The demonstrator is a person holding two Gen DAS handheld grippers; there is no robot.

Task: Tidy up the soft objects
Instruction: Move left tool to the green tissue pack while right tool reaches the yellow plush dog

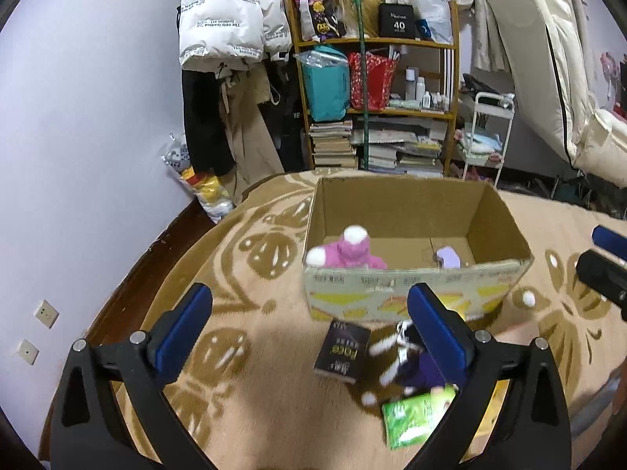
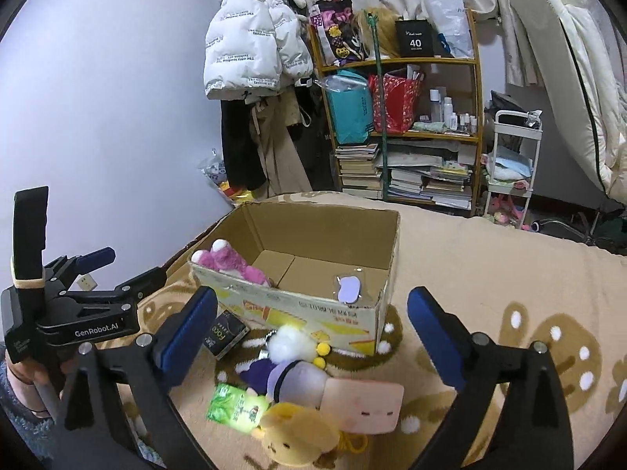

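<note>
An open cardboard box (image 1: 415, 293) (image 2: 298, 305) stands on the patterned blanket. A pink plush (image 1: 347, 252) (image 2: 231, 264) lies in its left corner and a small lilac item (image 1: 448, 256) (image 2: 348, 290) at its right. In front of the box lie a white pompom plush (image 2: 292, 344), a purple-and-white plush (image 2: 290, 382) (image 1: 415, 364), a pink square plush (image 2: 362, 403) and a yellow plush (image 2: 298, 436). My left gripper (image 1: 309, 329) is open and empty above the blanket, short of the box. My right gripper (image 2: 313, 333) is open and empty above the plush pile.
A black book (image 1: 343, 352) (image 2: 225, 333) and a green packet (image 1: 415, 417) (image 2: 237, 407) lie by the plushes. A cluttered shelf (image 1: 372, 90), hanging coats (image 1: 227, 39) and a white cart (image 1: 488, 137) stand behind the bed. The wall is at the left.
</note>
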